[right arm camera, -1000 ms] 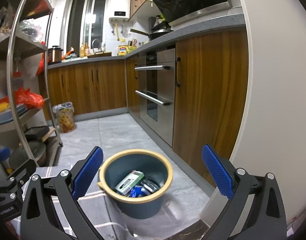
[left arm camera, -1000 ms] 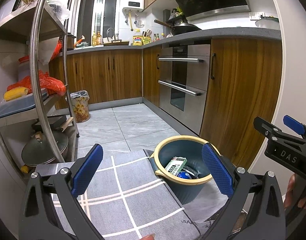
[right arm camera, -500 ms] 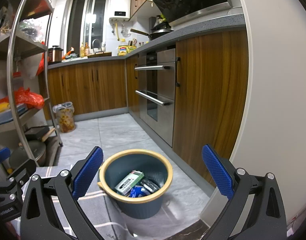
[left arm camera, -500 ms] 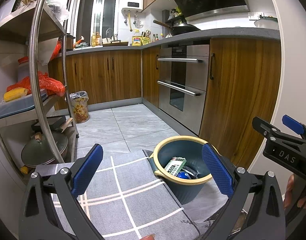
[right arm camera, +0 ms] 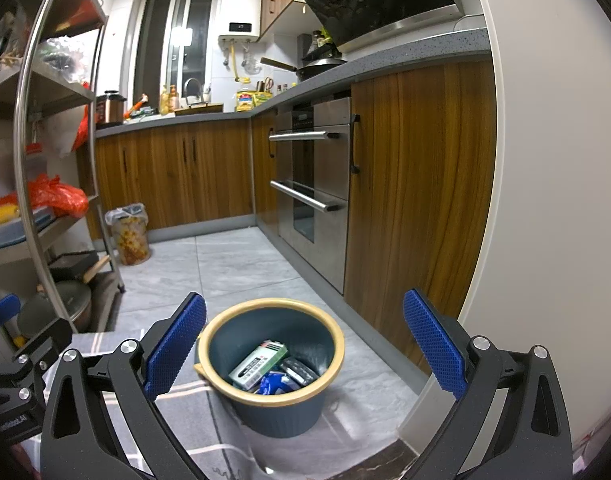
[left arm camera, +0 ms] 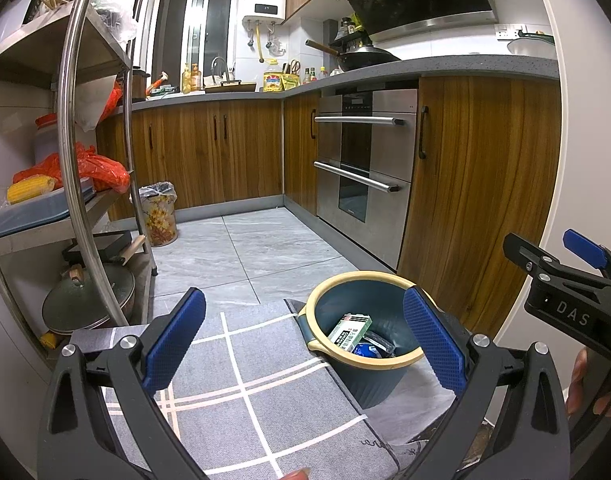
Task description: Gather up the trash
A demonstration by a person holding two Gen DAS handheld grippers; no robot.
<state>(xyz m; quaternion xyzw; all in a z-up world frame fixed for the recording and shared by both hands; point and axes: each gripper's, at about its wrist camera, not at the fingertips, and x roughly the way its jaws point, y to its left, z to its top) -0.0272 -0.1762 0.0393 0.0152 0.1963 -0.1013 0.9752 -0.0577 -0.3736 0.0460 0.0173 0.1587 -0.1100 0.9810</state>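
grey checked mat (left arm camera: pixel 241 392) — floor | oven (left arm camera: pixel 365 168) — right | steel rack (left arm camera: pixel 65 160) — left

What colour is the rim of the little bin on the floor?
The bin's rim is pale yellow; the bin itself is dark blue-grey. Clearest in the right wrist view.

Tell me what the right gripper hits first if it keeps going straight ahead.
Probably the blue bin: it sits low between the open right gripper fingers. Its exact heading is unclear; aimed higher, it would pass over onto bare floor tiles.
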